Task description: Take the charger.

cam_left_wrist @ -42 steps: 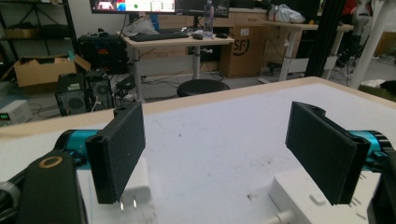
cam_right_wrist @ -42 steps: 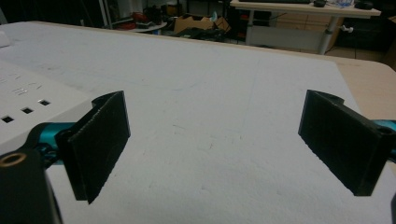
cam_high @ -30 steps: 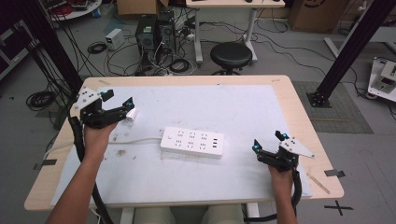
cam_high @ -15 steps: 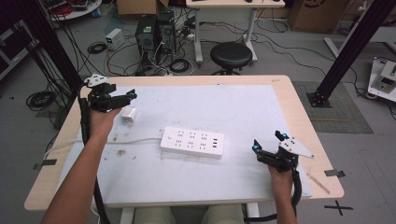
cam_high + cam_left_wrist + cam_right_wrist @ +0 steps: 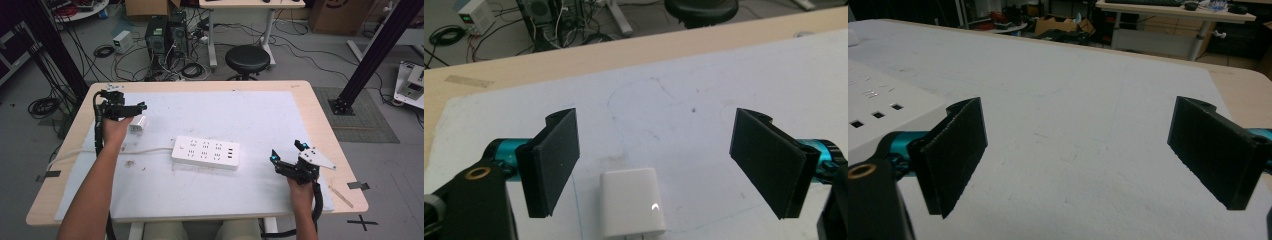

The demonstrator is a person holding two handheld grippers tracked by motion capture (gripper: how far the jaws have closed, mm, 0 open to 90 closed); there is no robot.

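A small white charger (image 5: pixel 138 124) lies on the white mat (image 5: pixel 250 200) at the left. My left gripper (image 5: pixel 135 111) hovers just over it, jaws wide open. In the left gripper view the charger (image 5: pixel 631 207) sits low between the two black pads (image 5: pixel 551 165), touching neither, and the left gripper (image 5: pixel 655 125) holds nothing. A white power strip (image 5: pixel 206 152) lies mid-table, its cable (image 5: pixel 85 152) running off to the left. My right gripper (image 5: pixel 285 152) rests near the front right, open and empty. In the right gripper view, that gripper (image 5: pixel 1080 115) has the strip's end (image 5: pixel 878 120) at its left.
The mat covers most of the wooden table (image 5: pixel 320 115). A thin stick (image 5: pixel 341 195) and a strip of tape (image 5: pixel 357 185) lie by the right edge. Behind the table stand a black stool (image 5: pixel 247 59), computer cases (image 5: pixel 165 35) and tangled floor cables.
The left hand has swung toward the far side of the table and sunk, bringing its open jaws over the charger. The charger, the power strip and the right gripper kept their places.
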